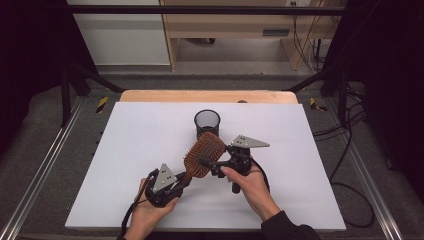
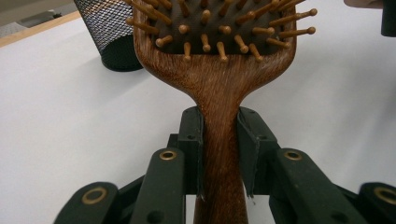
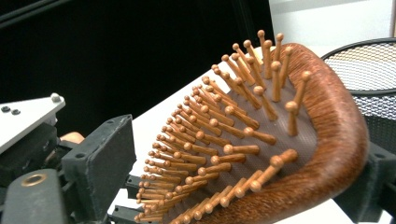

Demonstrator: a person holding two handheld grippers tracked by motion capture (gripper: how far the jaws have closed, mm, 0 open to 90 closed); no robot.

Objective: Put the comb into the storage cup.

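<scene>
The left gripper [image 1: 181, 181] clamps the hairbrush [image 1: 202, 155] by its handle, holding it up off the table (probably for a handover), while the right gripper [image 1: 209, 165] straddles the brush head, jaws apart, the mesh cup [image 1: 207, 123] just beyond.

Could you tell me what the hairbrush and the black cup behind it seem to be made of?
Hairbrush: it looks like reddish-brown wood with a smooth, slightly glossy finish and visible grain; its pins look like paler wood with rounded tips, set in a dark pad. Cup: apparently black metal mesh, since light shows through its fine grid.
</scene>
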